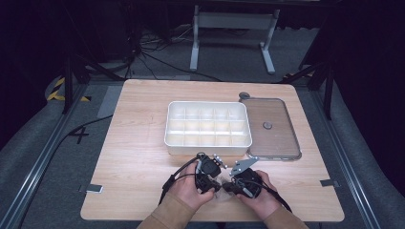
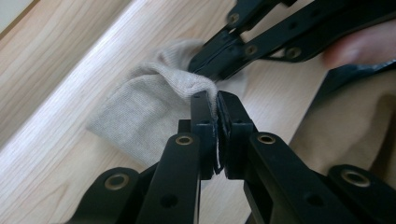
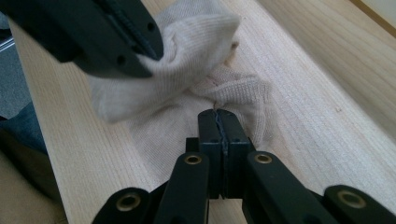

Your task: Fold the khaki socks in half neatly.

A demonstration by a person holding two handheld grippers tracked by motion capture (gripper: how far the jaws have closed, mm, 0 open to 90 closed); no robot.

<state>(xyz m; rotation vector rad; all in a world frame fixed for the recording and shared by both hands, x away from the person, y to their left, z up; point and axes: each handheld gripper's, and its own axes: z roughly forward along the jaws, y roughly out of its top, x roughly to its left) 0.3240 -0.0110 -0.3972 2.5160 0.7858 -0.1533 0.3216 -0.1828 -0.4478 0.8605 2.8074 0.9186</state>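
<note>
1. A light wooden table [image 1: 143, 143] takes up most of the high view, with dark floor, cables and a white frame beyond its far edge.
2. A white tray [image 1: 208, 146] divided into many small compartments sits near the middle of the table, its long side facing the person.
3. A clear lid [image 1: 279, 143] with a small round knob lies flat just beside the tray on its right.
4. Two hands in tan sleeves come in at the near edge, well in front of the tray, each holding a black gripper; the tips point toward each other.
5. The left gripper [image 2: 217, 105] has its jaws pressed together on a bunched fold of a beige sock [image 2: 140, 107], the cloth squeezed between the pads.
6. The right gripper [image 3: 218, 116] is likewise clamped tight, with a thin edge of the sock [image 3: 187, 102] pinched in the seam between its jaws.
7. The sock lies crumpled on the table between the two grippers, partly lifted where the left one grips it.
</note>
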